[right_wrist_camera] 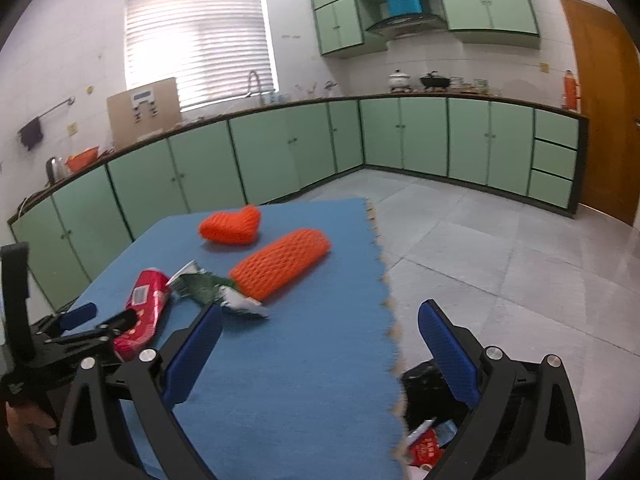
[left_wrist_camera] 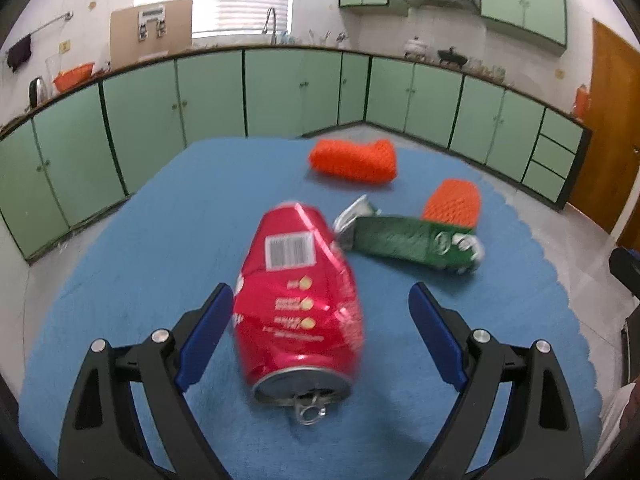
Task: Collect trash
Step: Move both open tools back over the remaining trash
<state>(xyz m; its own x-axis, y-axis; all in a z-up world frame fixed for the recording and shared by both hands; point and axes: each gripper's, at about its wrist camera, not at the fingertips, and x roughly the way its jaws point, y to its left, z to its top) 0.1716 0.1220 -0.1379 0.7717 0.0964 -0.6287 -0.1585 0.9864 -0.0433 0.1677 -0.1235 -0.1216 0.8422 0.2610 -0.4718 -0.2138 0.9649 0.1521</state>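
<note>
A crushed red can (left_wrist_camera: pixel 298 304) lies on the blue mat (left_wrist_camera: pixel 160 220) between the open jaws of my left gripper (left_wrist_camera: pixel 322 300), its pull tab towards the camera. The left blue pad (left_wrist_camera: pixel 208 332) is close beside it, the right pad stands apart. Behind it lie a green wrapper (left_wrist_camera: pixel 404 240) and two orange foam nets (left_wrist_camera: pixel 354 160) (left_wrist_camera: pixel 454 202). My right gripper (right_wrist_camera: pixel 320 320) is open and empty above the mat's right edge. In the right wrist view I see the can (right_wrist_camera: pixel 144 312), the wrapper (right_wrist_camera: pixel 212 288), the nets (right_wrist_camera: pixel 280 266) (right_wrist_camera: pixel 232 226) and the left gripper (right_wrist_camera: pixel 100 318).
A black trash bag (right_wrist_camera: pixel 428 408) with red and other wrappers in it sits on the tiled floor below the mat's right edge. Green kitchen cabinets (left_wrist_camera: pixel 280 92) line the walls behind. A wooden door (right_wrist_camera: pixel 600 112) stands at the right.
</note>
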